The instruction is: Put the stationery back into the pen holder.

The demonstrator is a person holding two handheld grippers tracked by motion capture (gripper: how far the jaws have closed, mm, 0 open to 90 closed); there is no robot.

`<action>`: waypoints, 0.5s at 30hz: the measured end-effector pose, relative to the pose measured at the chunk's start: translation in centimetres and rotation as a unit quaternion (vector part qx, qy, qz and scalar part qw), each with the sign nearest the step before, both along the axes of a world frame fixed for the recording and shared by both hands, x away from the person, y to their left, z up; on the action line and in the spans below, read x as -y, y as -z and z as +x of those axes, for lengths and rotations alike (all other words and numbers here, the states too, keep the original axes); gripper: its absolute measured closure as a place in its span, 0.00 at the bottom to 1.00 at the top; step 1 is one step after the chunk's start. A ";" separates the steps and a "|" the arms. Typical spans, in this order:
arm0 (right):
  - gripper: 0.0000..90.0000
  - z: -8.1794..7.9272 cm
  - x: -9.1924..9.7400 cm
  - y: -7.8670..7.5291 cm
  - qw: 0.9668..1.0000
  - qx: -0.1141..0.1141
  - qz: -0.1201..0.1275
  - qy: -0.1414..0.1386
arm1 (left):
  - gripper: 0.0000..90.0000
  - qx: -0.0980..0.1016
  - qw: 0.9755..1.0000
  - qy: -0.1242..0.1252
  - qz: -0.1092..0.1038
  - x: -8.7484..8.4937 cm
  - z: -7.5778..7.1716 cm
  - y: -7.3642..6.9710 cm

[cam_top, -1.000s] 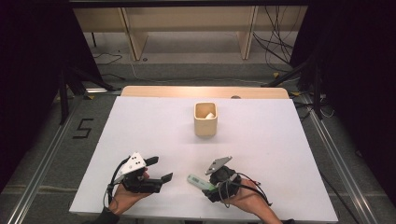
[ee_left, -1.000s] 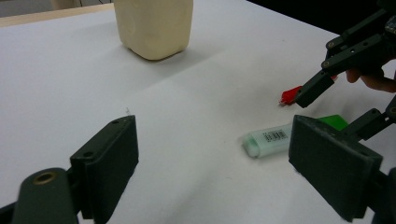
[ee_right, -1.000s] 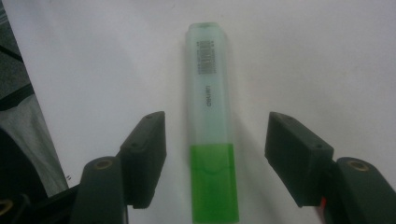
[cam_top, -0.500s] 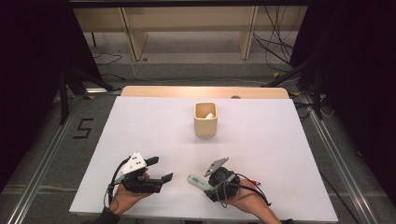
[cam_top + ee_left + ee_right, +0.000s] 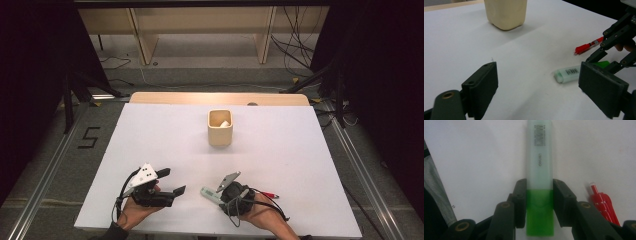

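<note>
Right gripper is down on the green highlighter near the front edge of the white table. Its jaws have just been closing, with the marker between them. In the right gripper view both pads sit against the sides of the green cap end, so I read it as gripped, or a hair off. The highlighter lies flat on the table, not lifted.

Left gripper is parked to the left, jaws wide apart, nothing between them, resting low over the table.

Progress, as I judge it: early. The likely goal is the cream cup standing mid-table, well apart from both hands. The grasp is about done. Lift, carry and drop are all left. A red pen lies just beside the right gripper, untouched.

View differences:
- The high view gives the layout: cup far, both hands near the front edge, highlighter poking out left of the right gripper. Something pale sits inside the cup; can't tell what.
- The right gripper view gives pad contact and the barcode label on the barrel.
- The left gripper view shows the highlighter's pale end side-on, flat on the table, and the red pen's full length beyond it.
</note>
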State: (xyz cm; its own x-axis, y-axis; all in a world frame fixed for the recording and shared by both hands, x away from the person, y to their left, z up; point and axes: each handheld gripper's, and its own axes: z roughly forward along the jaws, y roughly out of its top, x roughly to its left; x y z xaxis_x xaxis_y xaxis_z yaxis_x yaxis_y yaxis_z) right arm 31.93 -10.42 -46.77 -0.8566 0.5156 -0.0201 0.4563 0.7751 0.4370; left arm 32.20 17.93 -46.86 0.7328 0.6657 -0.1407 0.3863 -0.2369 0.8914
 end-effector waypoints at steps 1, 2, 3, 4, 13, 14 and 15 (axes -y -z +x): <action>0.74 0.0 0.0 0.0 1.000 0.000 -0.001 0.001 | 0.17 0.000 1.000 0.000 0.001 0.0 0.0 0.0; 0.74 0.0 0.0 0.0 1.000 0.000 -0.001 0.001 | 0.17 0.000 1.000 0.000 0.001 0.0 0.0 0.0; 0.74 0.0 -0.1 0.0 1.000 0.001 -0.003 -0.001 | 0.17 0.000 1.000 0.000 0.000 0.0 0.0 0.0; 0.74 0.0 0.0 0.0 1.000 0.001 -0.003 -0.001 | 0.17 0.000 1.000 -0.001 -0.001 0.0 0.0 0.0; 0.75 0.1 0.0 0.0 1.000 -0.004 0.013 -0.004 | 0.17 0.001 1.000 -0.002 0.000 0.0 0.0 0.0; 0.75 0.1 -0.1 0.0 1.000 -0.006 0.015 -0.005 | 0.17 0.001 1.000 -0.002 0.000 0.0 0.0 0.0; 0.75 0.1 -0.1 0.0 1.000 -0.006 0.016 -0.005 | 0.17 0.001 1.000 -0.003 0.000 -0.1 0.0 0.0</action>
